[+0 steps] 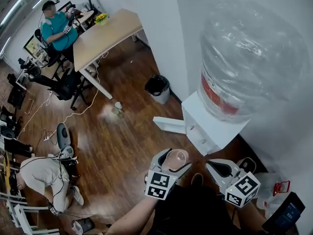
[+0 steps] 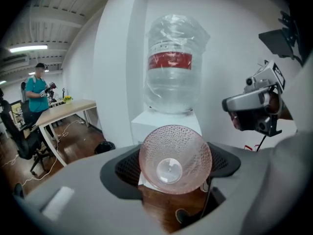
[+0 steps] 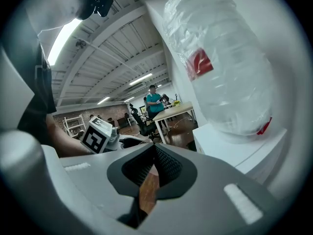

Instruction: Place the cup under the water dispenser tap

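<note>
A pink dimpled see-through cup (image 1: 177,156) sits between the jaws of my left gripper (image 1: 172,164), which is shut on it. In the left gripper view the cup (image 2: 175,159) shows end-on, in line with the white water dispenser (image 2: 164,126) and its big bottle (image 2: 171,62) a short way ahead. The dispenser (image 1: 215,126) stands against the wall, its small taps (image 1: 194,129) on the front face above a white drip tray (image 1: 168,125). My right gripper (image 1: 220,169) hovers beside the left one, shut and holding nothing (image 3: 149,180).
A black waste bin (image 1: 157,88) stands by the wall left of the dispenser. A wooden table (image 1: 105,35) with a seated person (image 1: 56,28) lies farther off. Another person (image 1: 44,175) crouches on the wooden floor at left. Cables trail across the floor.
</note>
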Available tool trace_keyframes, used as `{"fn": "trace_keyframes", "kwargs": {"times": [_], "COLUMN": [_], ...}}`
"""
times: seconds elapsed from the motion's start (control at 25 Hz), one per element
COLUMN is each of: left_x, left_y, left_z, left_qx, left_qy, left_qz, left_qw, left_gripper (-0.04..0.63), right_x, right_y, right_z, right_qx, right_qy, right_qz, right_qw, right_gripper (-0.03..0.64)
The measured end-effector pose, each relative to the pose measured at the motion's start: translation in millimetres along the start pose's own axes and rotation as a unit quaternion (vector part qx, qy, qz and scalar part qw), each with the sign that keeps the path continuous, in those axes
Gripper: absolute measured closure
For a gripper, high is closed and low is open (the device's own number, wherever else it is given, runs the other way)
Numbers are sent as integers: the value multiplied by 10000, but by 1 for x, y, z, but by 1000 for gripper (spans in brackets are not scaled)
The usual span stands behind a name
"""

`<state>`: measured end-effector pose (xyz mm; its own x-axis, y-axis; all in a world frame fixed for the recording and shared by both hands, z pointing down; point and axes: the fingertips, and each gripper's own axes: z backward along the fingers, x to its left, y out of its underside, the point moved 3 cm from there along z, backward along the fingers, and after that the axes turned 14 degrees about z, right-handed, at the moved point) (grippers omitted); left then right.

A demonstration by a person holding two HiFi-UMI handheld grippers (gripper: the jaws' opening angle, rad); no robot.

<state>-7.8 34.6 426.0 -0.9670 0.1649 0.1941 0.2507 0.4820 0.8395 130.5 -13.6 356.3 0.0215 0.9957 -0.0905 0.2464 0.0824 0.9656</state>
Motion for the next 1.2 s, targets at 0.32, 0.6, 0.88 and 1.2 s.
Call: {"fn": "trace_keyframes", "kwargs": {"times": [0.32, 0.6, 0.88, 1.2], "left_x": [52, 115, 141, 138], "left_y": [32, 70, 103, 168], "left_z": [-91, -164, -234, -304], "left_qx": [561, 1105, 1481, 1877], "left_qy": [495, 1067, 1627, 2010], "left_qz": [-280, -405, -1245, -1989], "left_qw": [9968, 9873, 9675, 9406], "left_gripper": [3, 3, 3, 3], "right_x": [-27, -42, -53, -65], "right_y": [14, 27, 44, 85], "right_z": [-33, -78, -109, -115], "right_qx": [284, 558, 446, 673], "right_qy": [551, 1384, 2097, 2551], "right_qz": [-465, -798, -1019, -1251], "right_qw": [9970, 9856, 9714, 9564], "right_gripper": [617, 617, 617, 617]}}
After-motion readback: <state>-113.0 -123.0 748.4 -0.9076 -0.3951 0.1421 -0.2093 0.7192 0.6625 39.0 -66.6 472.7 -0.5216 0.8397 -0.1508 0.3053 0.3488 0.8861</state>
